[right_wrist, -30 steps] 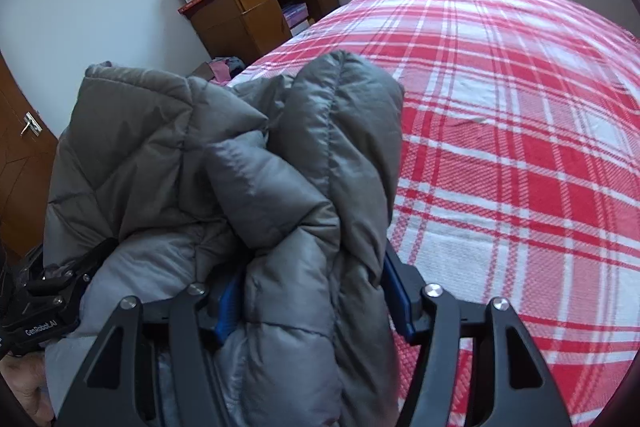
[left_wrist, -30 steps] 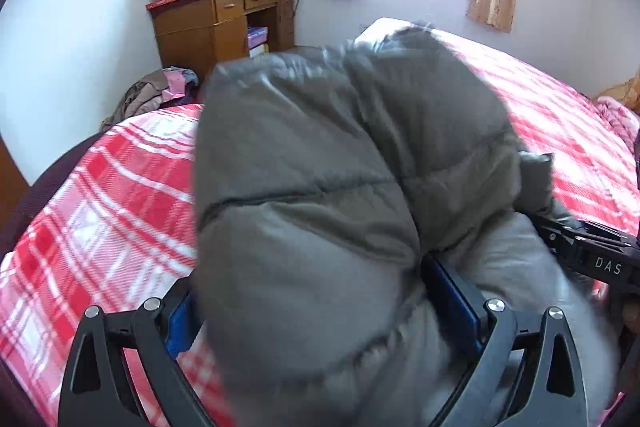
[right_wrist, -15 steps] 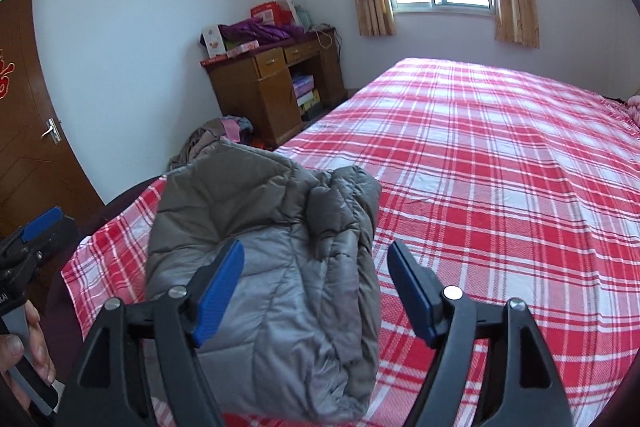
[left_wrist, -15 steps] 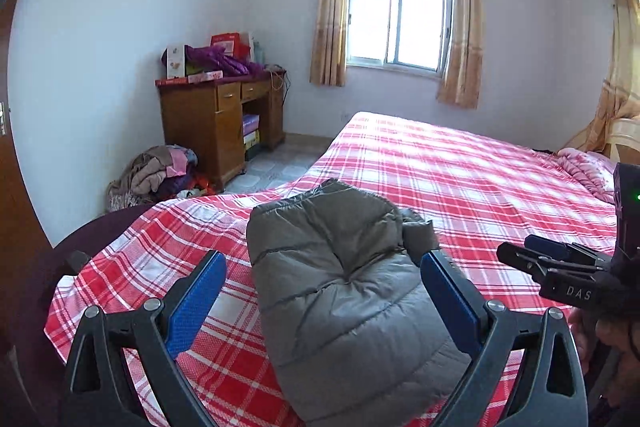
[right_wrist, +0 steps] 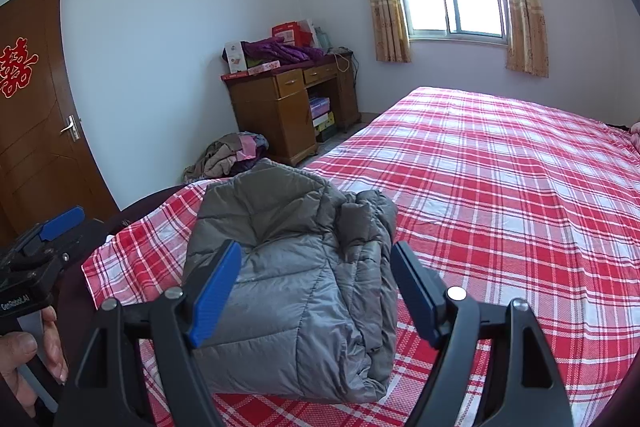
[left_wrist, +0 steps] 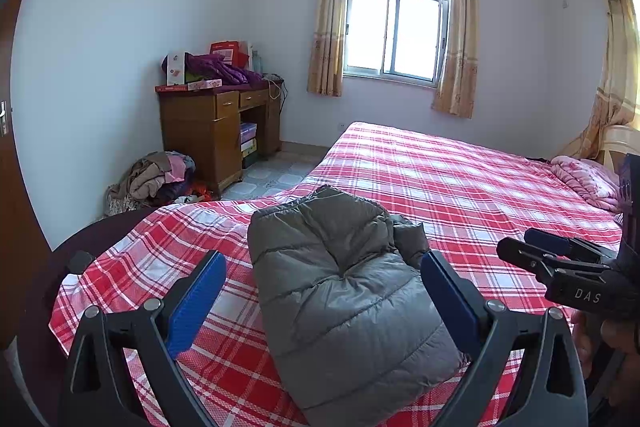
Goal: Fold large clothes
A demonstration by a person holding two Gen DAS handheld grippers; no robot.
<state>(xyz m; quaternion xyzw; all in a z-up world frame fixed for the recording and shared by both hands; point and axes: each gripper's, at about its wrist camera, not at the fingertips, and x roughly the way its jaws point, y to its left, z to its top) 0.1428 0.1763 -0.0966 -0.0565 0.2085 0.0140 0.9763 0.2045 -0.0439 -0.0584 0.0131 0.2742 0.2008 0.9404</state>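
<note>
holding both grippers clear of the folded grey down jacket [left_wrist: 344, 291], i judge the folding step complete and the release step in hand. the jacket lies as a compact bundle on the near corner of the red plaid bedsheet [left_wrist: 460, 187], resting flat and untouched by any pad.

my left gripper [left_wrist: 322, 291] stands spread wide, blue pads well apart on either side of the jacket in the left wrist view, nothing between them in contact. my right gripper [right_wrist: 316, 291] is likewise spread; its jaws have just been opening and have let the jacket go, so the fabric seen between the pads lies on the bed below, not pinched.

in the right wrist view the bundle's right edge shows loose stacked layers and a puffy sleeve roll, slightly uneven.

condition check before the next move:
- the bundle appears stable, yet down padding tends to spring back, so the top layer may lift
- the pile of clothes [right_wrist: 232, 155] on the floor beside the wooden desk [right_wrist: 280, 107] is probably the next stock

the next move calls for either pressing the bundle flat or turning away to fetch another garment, keeping both grippers spread until contact
</note>
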